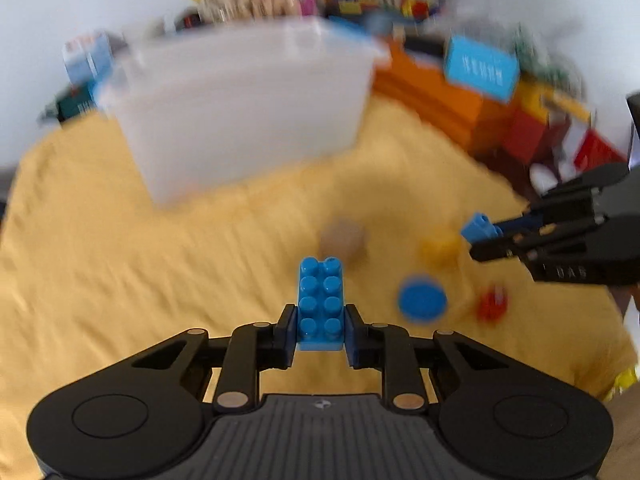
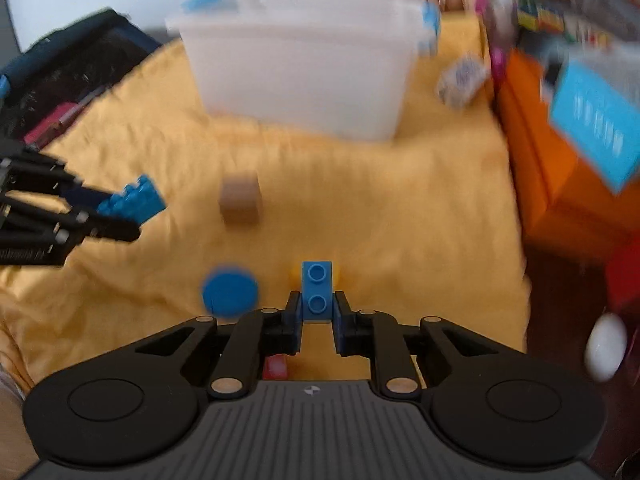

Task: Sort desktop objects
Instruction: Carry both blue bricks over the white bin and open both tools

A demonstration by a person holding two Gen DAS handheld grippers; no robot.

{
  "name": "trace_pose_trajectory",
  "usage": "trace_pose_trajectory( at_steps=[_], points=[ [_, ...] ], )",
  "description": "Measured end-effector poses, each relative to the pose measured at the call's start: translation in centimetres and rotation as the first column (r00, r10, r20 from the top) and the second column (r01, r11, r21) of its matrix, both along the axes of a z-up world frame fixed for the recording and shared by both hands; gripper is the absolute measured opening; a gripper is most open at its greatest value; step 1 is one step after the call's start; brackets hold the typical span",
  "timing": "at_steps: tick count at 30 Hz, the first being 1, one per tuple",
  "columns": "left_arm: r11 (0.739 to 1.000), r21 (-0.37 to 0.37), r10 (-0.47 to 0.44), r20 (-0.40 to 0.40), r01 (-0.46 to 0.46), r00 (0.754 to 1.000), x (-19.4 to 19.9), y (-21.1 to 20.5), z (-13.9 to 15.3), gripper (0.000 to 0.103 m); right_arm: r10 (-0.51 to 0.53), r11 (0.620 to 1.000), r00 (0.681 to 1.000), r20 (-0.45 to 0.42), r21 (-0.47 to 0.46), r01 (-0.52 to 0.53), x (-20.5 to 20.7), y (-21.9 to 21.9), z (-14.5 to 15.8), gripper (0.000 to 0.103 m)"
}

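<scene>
A blue eight-stud brick (image 1: 321, 305) is clamped studs-up above the yellow cloth (image 1: 120, 260). A narrow blue two-stud brick (image 2: 317, 290) is clamped likewise. A blue disc (image 2: 229, 290), brown cube (image 2: 240, 202) and translucent bin (image 2: 296, 76) are seen resting on the cloth.

Home playroom: toy bricks (image 1: 321, 304), yellow cloth (image 1: 120, 260), cluttered boxes (image 1: 432, 96).

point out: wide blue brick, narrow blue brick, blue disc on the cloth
wide blue brick (image 1: 322, 304): left wrist view, studded top face, between the left gripper's pads.
narrow blue brick (image 2: 317, 290): right wrist view, studded face, between the right gripper's pads.
blue disc (image 2: 230, 290): right wrist view, centre of its flat top.
</scene>
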State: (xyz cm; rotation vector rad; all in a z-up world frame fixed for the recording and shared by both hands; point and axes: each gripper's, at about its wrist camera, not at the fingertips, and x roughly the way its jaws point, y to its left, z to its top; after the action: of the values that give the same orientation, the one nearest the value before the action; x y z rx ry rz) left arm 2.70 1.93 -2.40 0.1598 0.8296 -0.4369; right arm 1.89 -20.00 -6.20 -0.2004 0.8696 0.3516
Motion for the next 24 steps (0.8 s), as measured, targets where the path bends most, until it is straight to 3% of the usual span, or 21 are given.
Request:
trace_pose_trajectory(
  at_steps=[3,6,10,11,13,14,19,21,24],
  points=[
    [1.0,-0.018,0.028,0.124,-0.026,0.992,2.8,0.9,4.4,0.027,0.044,0.999,0.988,0.147,-0.019,-0.041,2.1,1.3,3.8,0.017],
    [0.997,-0.041,0.068,0.239,-0.06,0.969,6.6,1.7,8.6,0.027,0.046,0.998,0.963,0.265,0.02,-0.053,5.6,2.4,7.5,0.017],
    [0.995,-0.003,0.099,0.325,-0.103,0.941,12.2,1.3,10.7,0.027,-0.005,0.999,0.946,0.323,0.043,-0.009,11.2,3.2,9.2,0.018],
    [0.993,0.012,0.107,0.313,-0.117,0.944,13.4,0.9,10.4,0.027,-0.021,0.998,0.951,0.309,0.057,0.003,12.5,3.2,9.0,0.019],
    [0.988,0.036,0.135,0.285,-0.152,0.949,15.3,0.4,9.1,0.03,-0.044,0.996,0.968,0.249,0.089,0.022,14.5,3.2,7.9,0.034],
    [0.984,0.038,0.159,0.272,-0.175,0.949,15.7,0.2,8.5,0.037,-0.053,0.994,0.972,0.228,0.104,0.03,14.9,3.2,7.4,0.038],
    [0.99,-0.081,0.136,0.278,-0.118,0.951,11.6,0.7,7.9,0.047,-0.09,0.987,0.96,0.264,0.153,0.051,11.5,0.9,7.3,0.036],
    [0.99,-0.126,0.092,0.255,-0.061,0.963,9.2,0.9,7.5,0.059,-0.11,0.984,0.96,0.259,0.162,0.069,9.9,-0.6,7.4,0.037],
    [0.995,-0.096,-0.008,0.181,0.026,0.983,6.8,-0.1,5.2,0.06,-0.13,0.985,0.971,0.2,0.14,0.103,8.2,-2.2,6.3,0.037]
  ],
)
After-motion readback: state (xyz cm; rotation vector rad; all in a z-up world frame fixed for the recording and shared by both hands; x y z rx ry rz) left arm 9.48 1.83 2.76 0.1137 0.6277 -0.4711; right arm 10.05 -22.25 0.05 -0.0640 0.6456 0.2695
